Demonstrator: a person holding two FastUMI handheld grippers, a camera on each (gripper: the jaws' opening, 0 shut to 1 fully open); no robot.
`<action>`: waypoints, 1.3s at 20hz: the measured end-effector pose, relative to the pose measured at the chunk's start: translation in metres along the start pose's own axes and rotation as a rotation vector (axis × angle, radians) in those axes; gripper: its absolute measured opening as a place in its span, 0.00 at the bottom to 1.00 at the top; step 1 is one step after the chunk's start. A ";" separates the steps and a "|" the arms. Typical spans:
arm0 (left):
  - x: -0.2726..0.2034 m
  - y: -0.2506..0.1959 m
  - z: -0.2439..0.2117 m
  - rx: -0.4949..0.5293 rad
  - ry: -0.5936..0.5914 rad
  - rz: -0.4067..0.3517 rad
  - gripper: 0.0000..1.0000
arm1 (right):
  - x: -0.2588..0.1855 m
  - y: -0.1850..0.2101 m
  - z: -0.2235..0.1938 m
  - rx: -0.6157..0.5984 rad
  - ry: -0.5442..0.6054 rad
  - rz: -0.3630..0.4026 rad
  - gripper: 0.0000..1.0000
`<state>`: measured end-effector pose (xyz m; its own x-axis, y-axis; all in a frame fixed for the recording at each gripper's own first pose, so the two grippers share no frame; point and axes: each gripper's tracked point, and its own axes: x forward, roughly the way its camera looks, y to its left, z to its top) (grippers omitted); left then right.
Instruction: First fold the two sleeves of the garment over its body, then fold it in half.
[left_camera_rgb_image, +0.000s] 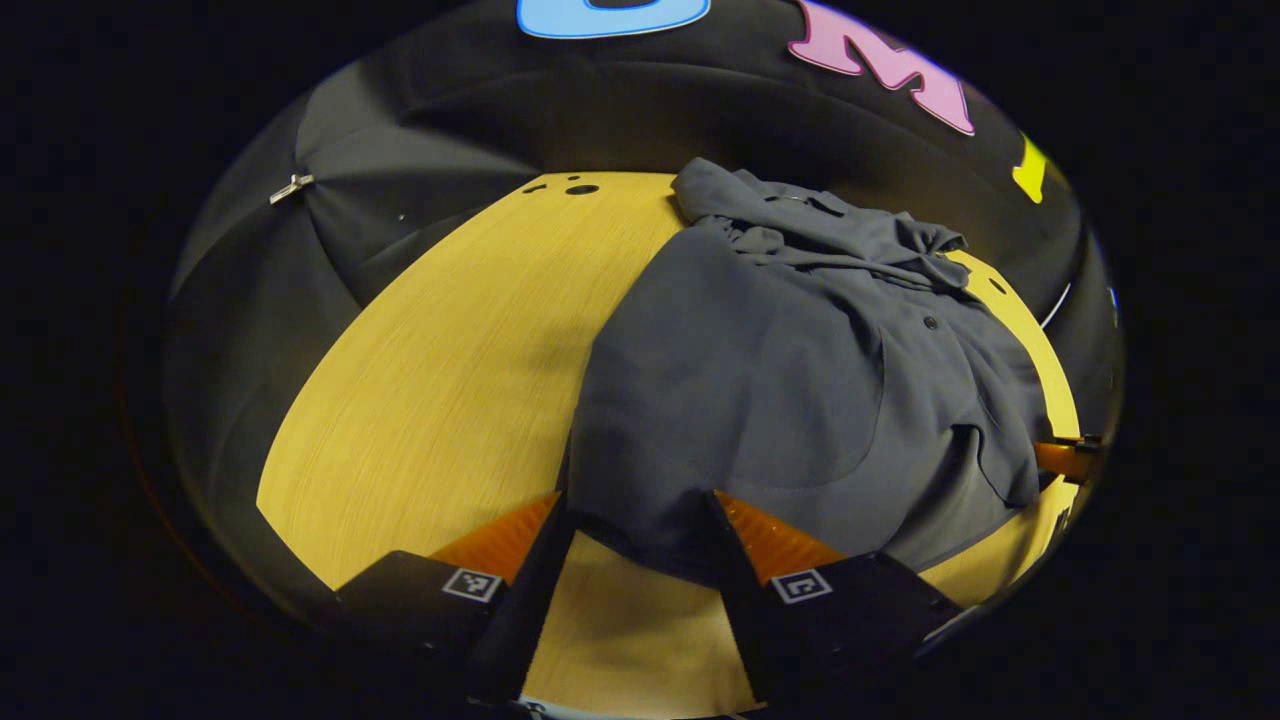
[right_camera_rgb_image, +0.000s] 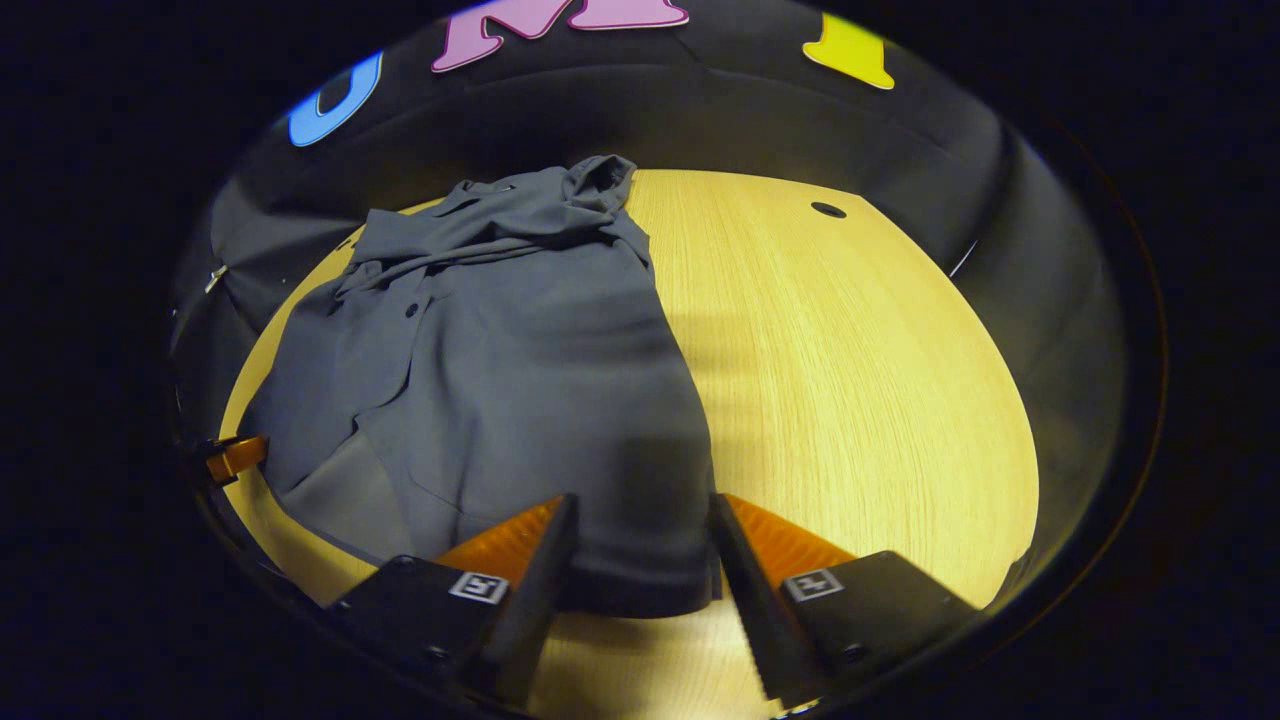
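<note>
Dark shirt (left_camera_rgb_image: 790, 370) spread on the wooden counter (left_camera_rgb_image: 450, 400), sleeves apparently already laid over the body, collar bunched at the far end. Likely at the fold-in-half step: left claw (left_camera_rgb_image: 640, 535) and right claw (right_camera_rgb_image: 640, 530) both apart, straddling the near hem corners. Next: pinch, lift, carry toward the collar. Hard to tell whether fingers touch cloth.

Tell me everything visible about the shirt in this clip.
The shirt is dark grey, thin woven-looking cloth with a button placket, lying flat on the wooden table. Its collar end is bunched at the far edge. Both sleeves look folded over the body. The near hem sits between each gripper's open fingers: left gripper, right gripper.
</note>
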<state>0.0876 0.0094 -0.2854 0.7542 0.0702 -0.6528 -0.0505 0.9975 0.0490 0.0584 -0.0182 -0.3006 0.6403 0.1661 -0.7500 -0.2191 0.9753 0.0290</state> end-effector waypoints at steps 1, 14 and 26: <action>0.000 -0.004 0.002 0.007 -0.005 -0.011 0.74 | 0.002 0.004 0.002 -0.004 0.000 0.003 0.68; -0.009 -0.031 0.014 -0.093 -0.077 -0.039 0.05 | -0.002 0.020 0.005 0.038 0.039 0.095 0.05; -0.043 -0.041 0.113 -0.166 -0.237 -0.115 0.05 | -0.017 0.047 0.098 0.048 -0.111 0.146 0.06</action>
<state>0.1312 -0.0345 -0.1738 0.8917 -0.0266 -0.4518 -0.0476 0.9872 -0.1522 0.1093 0.0396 -0.2218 0.6817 0.3193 -0.6583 -0.2825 0.9449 0.1657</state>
